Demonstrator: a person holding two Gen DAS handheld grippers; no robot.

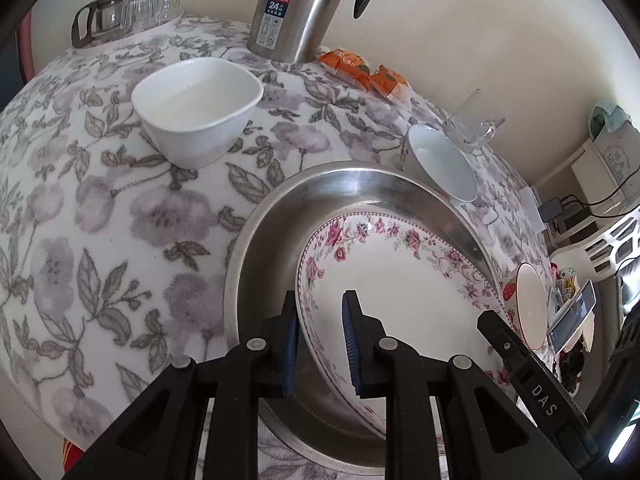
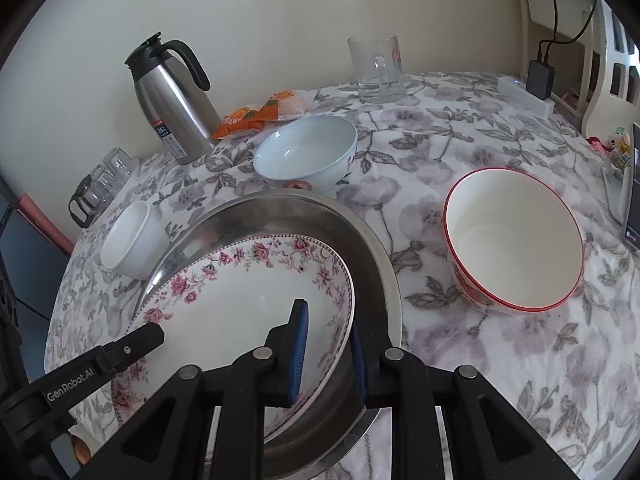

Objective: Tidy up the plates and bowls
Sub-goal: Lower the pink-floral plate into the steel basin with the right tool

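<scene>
A floral-rimmed white plate lies inside a wide steel pan. My left gripper straddles the plate's left rim, one pad on each side, with a gap showing. My right gripper straddles the plate's right rim the same way. A square white bowl, a pale blue bowl and a red-rimmed bowl stand on the floral cloth around the pan.
A steel thermos jug, orange snack packs and a glass mug stand near the wall. Glasses and a glass pot sit at the far corner. A phone stands at the right edge.
</scene>
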